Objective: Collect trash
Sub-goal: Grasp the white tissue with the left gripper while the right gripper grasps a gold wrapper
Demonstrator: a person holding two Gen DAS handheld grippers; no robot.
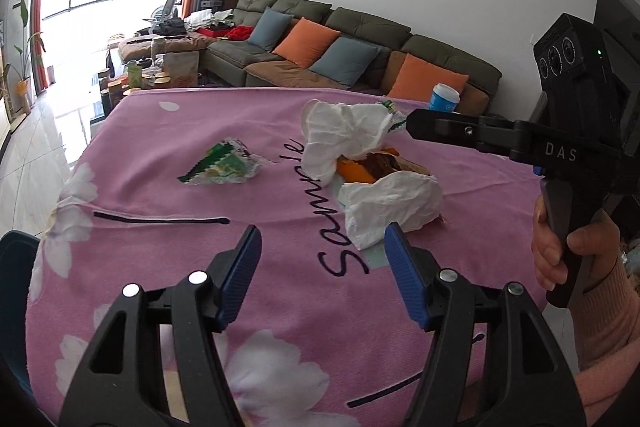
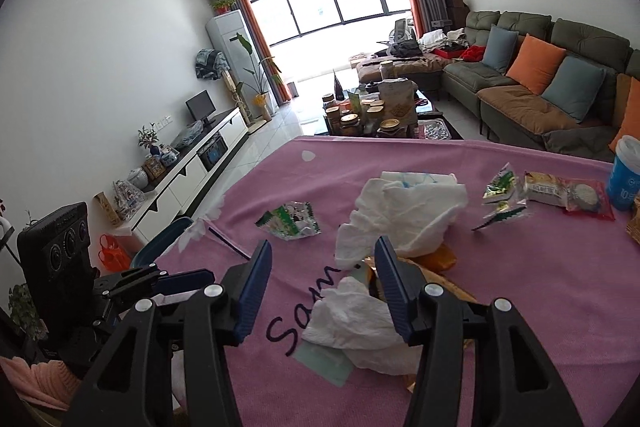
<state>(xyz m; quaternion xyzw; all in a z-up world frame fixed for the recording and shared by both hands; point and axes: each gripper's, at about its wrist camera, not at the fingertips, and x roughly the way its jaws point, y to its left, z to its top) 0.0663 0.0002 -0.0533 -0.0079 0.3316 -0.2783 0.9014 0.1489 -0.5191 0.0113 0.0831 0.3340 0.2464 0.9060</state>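
A pink cloth [image 1: 168, 267] with white flowers and dark script covers the counter, and the trash lies loose on it around the middle. Both claws hover over the near edge with nothing between their blue pads.

The left claw [image 1: 322, 255] stands apart, its fingers aimed across the cloth toward the sofa [image 1: 360, 39]. Just ahead of its right finger lies a crumpled white tissue [image 1: 390, 205], its long axis running across the view. Beyond that is an orange wrapper [image 1: 356, 173], mostly hidden, and a larger tissue wad [image 1: 344, 137] that rises up and leans right. Left of the heap, well apart, a green-and-white wrapper [image 1: 224, 165] lies flat, its long axis slanting from near-left to far-right.

The right claw [image 2: 322, 263] is also apart. In its own view the near tissue [image 2: 352, 319] sits low between the fingers, touched by neither pad. The larger wad [image 2: 400, 215] lies beyond, the green wrapper [image 2: 290, 221] to the left. Farther right lie two small green packets [image 2: 500, 199], a snack bag [image 2: 568, 193] stretched left to right, and an upright blue cup [image 2: 624, 179] at the edge.

A hand [image 1: 568, 251] in a pink sleeve grips the right claw's handle.
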